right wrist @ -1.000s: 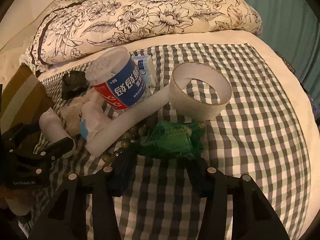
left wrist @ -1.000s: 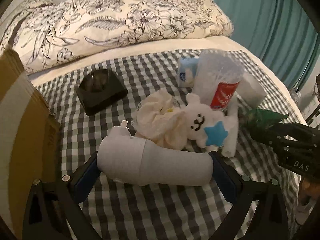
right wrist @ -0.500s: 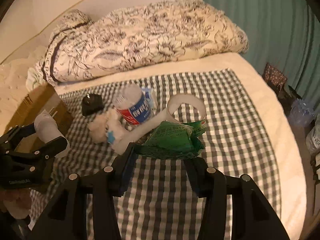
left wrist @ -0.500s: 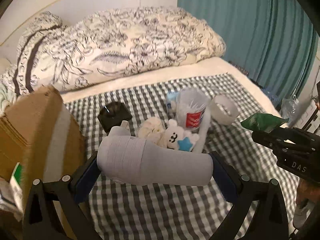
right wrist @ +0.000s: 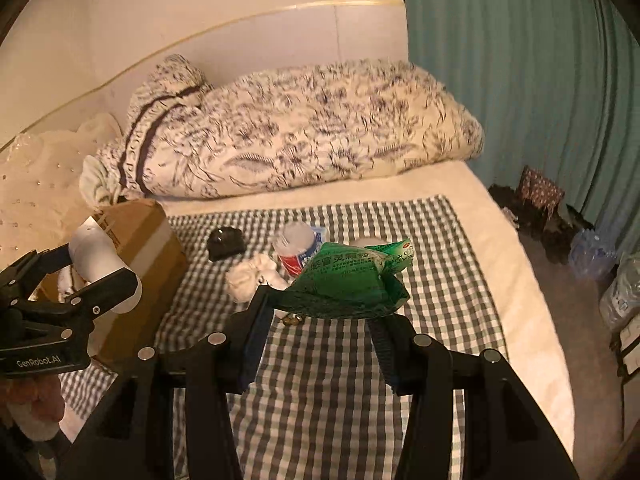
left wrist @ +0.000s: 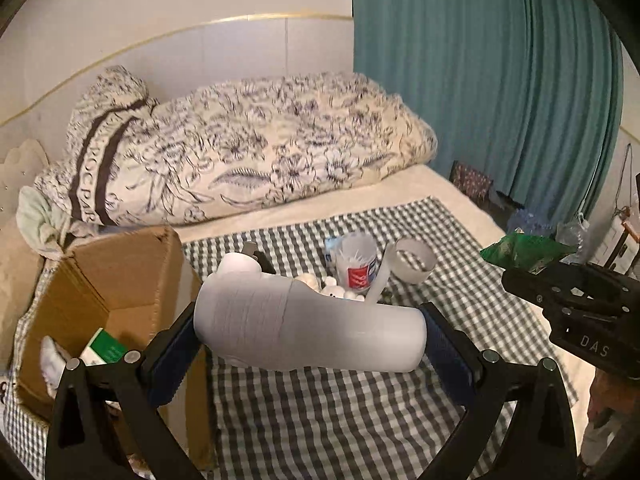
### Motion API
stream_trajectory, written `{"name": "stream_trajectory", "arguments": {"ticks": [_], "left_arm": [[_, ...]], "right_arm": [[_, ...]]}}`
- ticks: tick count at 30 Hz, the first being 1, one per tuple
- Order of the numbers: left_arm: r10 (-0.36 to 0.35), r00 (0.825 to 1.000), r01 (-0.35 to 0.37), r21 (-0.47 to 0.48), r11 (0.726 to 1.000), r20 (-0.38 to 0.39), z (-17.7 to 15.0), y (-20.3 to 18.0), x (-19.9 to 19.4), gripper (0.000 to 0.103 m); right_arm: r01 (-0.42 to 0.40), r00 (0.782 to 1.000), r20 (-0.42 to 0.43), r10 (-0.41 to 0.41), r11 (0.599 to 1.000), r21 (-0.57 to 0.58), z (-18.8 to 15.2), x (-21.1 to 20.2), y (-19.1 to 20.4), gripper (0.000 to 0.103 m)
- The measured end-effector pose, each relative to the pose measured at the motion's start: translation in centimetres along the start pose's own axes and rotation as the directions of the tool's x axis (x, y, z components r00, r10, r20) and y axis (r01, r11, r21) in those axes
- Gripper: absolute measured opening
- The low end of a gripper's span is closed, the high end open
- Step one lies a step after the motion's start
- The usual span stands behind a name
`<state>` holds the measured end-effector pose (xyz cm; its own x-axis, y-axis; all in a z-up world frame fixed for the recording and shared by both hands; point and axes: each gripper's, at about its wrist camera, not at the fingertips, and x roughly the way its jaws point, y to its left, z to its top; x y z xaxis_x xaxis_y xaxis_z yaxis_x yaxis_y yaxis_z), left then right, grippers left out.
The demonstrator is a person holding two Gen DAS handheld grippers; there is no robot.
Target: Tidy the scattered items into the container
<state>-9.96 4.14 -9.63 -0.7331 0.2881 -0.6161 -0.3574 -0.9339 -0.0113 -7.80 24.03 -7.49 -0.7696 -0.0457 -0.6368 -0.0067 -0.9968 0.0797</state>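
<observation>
My left gripper (left wrist: 308, 328) is shut on a white bottle (left wrist: 308, 326) lying crosswise between its blue pads, held in the air beside the open cardboard box (left wrist: 116, 280); it also shows at the left of the right wrist view, the bottle (right wrist: 102, 262) over the box (right wrist: 140, 248). My right gripper (right wrist: 324, 312) is shut on a green packet (right wrist: 348, 280), lifted above the checked cloth (right wrist: 332, 380). On the cloth lie a clear tub with a red label (left wrist: 358, 264), a tape roll (left wrist: 414, 260), a small white plush (left wrist: 334, 292), a crumpled tissue (right wrist: 250, 276) and a black object (right wrist: 225, 243).
The box holds a green-and-white carton (left wrist: 104, 350) and something white. A floral quilt (left wrist: 256, 160) lies along the headboard. A teal curtain (left wrist: 500, 80) hangs at the right, with bottles and clutter (right wrist: 592, 252) on the floor beside the bed.
Both grippers have risen well above the bed and drawn back with the bottle and the green packet; the pile on the cloth looks smaller, and the box's open inside has come into view.
</observation>
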Motion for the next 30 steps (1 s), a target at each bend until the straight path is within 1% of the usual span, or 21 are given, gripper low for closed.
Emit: {"name": "stream_trajectory", "arguments": {"ticks": [10,15,21,30], "left_arm": [[0.008,0.997,-0.007,-0.014,1.0,0.083,0.4,0.0,-6.5,0.103],[0.016,0.994,-0.014,-0.02,1.0,0.11,0.5,0.1,-8.7,0.103],[0.021,0.991,-0.018,-0.028,0.999,0.13,0.5,0.4,-10.0,0.103],[0.03,0.988,-0.027,-0.022,0.999,0.153,0.5,0.3,-11.1,0.103]], "right_arm": [[-0.002,0.997,0.081,0.004,1.0,-0.028,0.2,-6.2,2.1,0.047],[-0.002,0.994,0.11,0.005,0.999,-0.036,0.0,-8.5,2.7,0.047],[0.009,0.991,0.132,-0.005,0.999,-0.033,-0.2,-10.3,2.7,0.047],[0.04,0.988,0.151,-0.036,0.999,-0.024,0.4,-11.7,2.2,0.047]]}}
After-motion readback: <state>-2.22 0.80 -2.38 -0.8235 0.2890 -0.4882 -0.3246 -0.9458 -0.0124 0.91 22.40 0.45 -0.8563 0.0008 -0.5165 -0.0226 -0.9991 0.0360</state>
